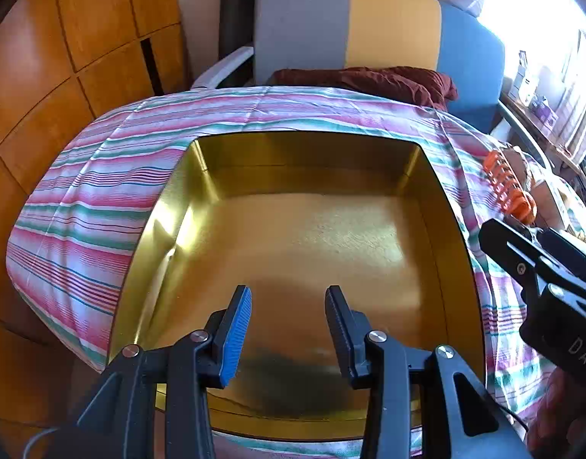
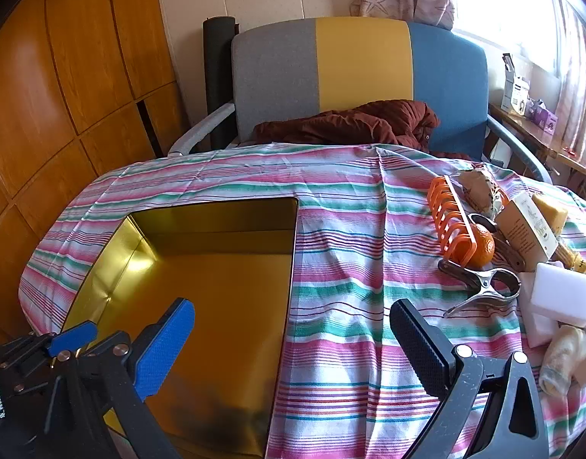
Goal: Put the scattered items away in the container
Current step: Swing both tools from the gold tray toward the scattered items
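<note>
Gold tin (image 1: 293,252) lies under the left tool (image 1: 289,321) (spread, empty); right tool (image 2: 293,348) gapes wide beside it.

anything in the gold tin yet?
No. In the left wrist view the gold tin shows only bare floor, with the open left tool hovering over it holding nothing.
</note>
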